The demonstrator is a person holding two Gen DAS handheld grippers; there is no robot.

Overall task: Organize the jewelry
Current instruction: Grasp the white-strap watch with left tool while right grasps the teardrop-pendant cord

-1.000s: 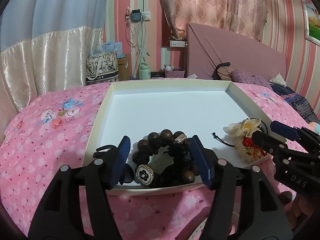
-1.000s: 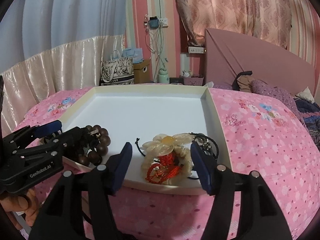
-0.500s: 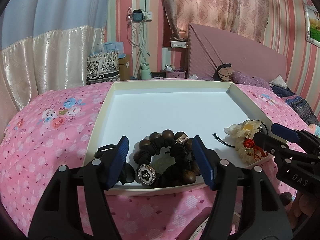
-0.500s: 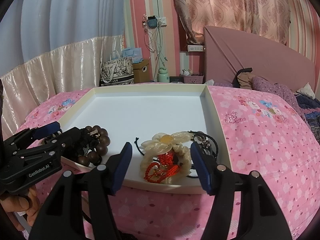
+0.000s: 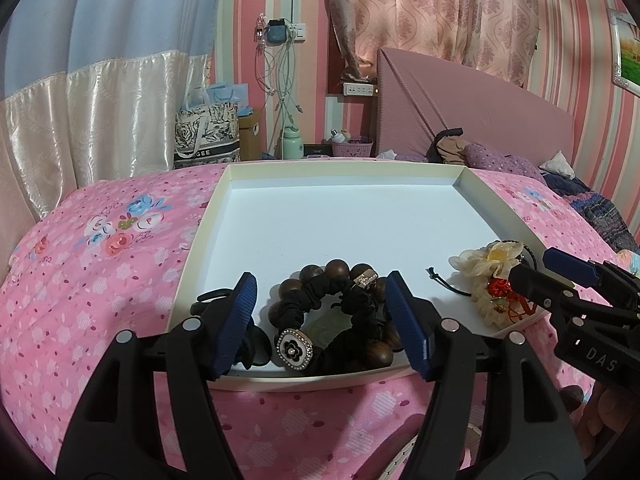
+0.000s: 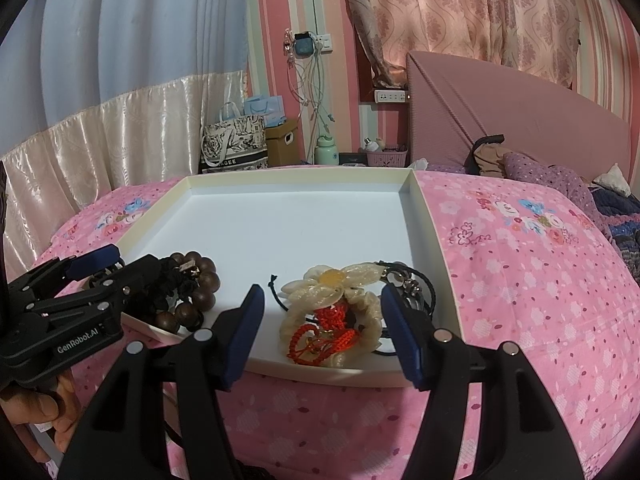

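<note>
Blue-padded left claw (image 5: 320, 320) and right claw (image 6: 322, 330) hover level, gaping, empty, over tray (image 5: 344, 216).

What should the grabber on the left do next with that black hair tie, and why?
Probably ease the left gripper forward and down, then close. It is open, and the black scrunchie, lying over the wooden bead bracelet in the tray, sits right between its fingers, not yet gripped.

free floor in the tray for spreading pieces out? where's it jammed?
Free: the tray floor from the far wall down to the bead bracelet and cream scrunchie, plus a strip between those two piles. Crowded: the near edge, where both piles sit and the open left tool and right tool flank them.
</note>
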